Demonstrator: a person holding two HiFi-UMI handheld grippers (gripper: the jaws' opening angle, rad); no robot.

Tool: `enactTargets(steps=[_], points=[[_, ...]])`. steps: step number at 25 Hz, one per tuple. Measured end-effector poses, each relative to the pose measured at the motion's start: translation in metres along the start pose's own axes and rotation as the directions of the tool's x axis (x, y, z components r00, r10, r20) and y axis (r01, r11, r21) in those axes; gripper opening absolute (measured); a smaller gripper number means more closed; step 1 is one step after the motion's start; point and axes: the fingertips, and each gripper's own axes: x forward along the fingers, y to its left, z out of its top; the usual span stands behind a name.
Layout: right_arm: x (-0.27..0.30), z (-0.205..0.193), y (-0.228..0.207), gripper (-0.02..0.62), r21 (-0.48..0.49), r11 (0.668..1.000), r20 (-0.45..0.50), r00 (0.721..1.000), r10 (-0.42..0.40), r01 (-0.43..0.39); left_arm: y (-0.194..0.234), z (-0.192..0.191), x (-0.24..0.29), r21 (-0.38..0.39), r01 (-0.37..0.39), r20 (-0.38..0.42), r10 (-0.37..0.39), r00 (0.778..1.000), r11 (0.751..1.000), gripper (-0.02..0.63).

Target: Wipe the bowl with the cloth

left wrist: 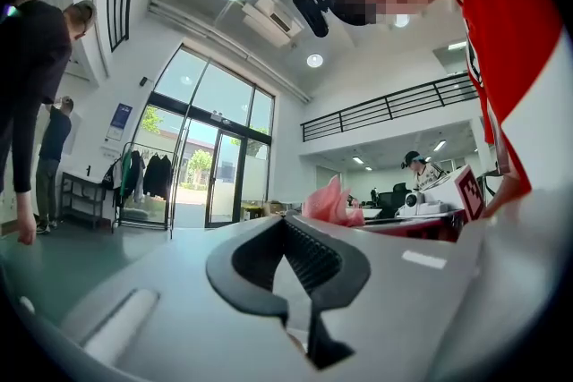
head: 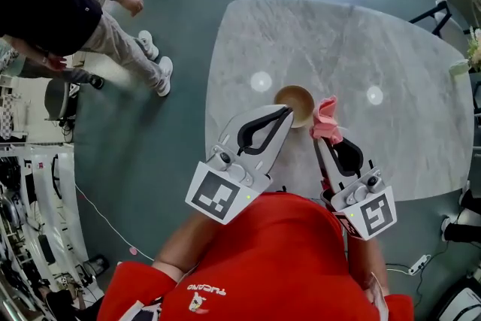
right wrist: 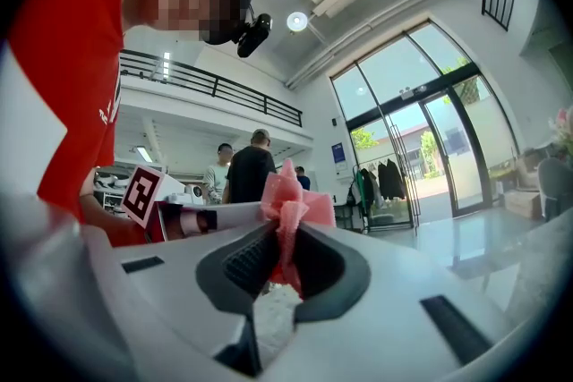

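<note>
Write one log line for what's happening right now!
left gripper: shut, empty, near bowl | right gripper: shut on pink cloth | bowl: upright on table | cloth: beside bowl, not inside

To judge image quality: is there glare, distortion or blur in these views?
Head view: two round lamp reflections on the table, either side of the bowl. Left gripper view: fisheye bending, dark corners, bright glass doors. Right gripper view: same bending; the cloth is sharp.
</note>
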Motion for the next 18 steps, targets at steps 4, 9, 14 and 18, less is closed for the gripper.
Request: enactTargets(steps=[4,9,14,18], points=[[-0.004,-0.006,0.007,0.037,-0.004,1.0,-0.007,1.0,0.0,0.0,-0.002,-0.006,-0.006,0.036,0.008,-0.016,-0.007,1.0,0.999,0.006],[-0.003,-0.006,0.005,0.037,0.025,1.0,0.008,1.0,-0.013,0.013,-0.002,-0.017,-0.005,0.024,0.004,-0.042,-0.003,0.999,1.0,0.006],[-0.005,-0.01,0.007,0.037,-0.004,1.0,-0.022,1.0,-0.007,0.007,-0.005,-0.018,-0.005,0.025,0.016,-0.049,-0.014,0.999,1.0,0.005],[-0.006,-0.014,0.009,0.035,-0.018,1.0,-0.034,0.999,0.003,-0.004,-0.008,-0.02,-0.005,0.025,0.019,-0.055,-0.018,0.998,1.0,0.006]])
